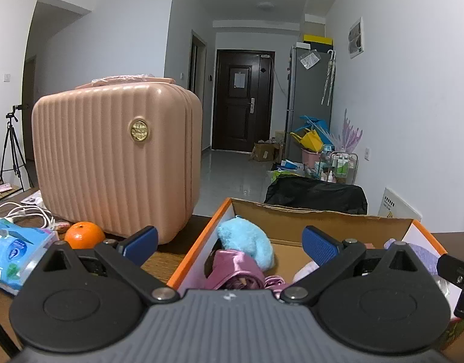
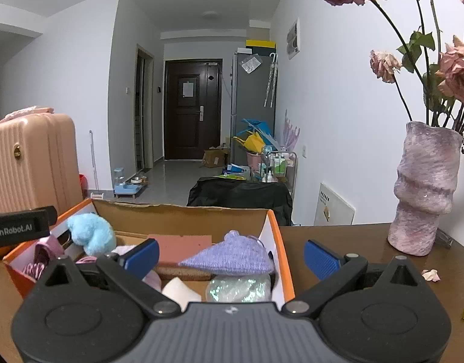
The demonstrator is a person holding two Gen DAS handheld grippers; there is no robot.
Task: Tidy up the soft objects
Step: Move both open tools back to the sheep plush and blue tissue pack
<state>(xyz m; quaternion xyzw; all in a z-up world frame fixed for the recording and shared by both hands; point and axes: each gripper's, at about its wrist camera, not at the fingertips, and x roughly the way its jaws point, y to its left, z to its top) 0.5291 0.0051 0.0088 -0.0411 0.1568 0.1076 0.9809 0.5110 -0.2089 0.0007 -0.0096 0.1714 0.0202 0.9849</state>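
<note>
Both sets of fingers are spread and empty: left gripper [image 1: 230, 243] over the blue plush [image 1: 247, 242], right gripper [image 2: 230, 255] over the purple knit hat [image 2: 232, 257], both already inside the cardboard box [image 2: 183, 211]. Judged near done; next, pick anything left on the surface [image 2: 337, 242].

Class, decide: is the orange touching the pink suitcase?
Cannot tell. In the left wrist view the orange sits right by the pink suitcase base, but neither contact nor a gap shows plainly.
</note>
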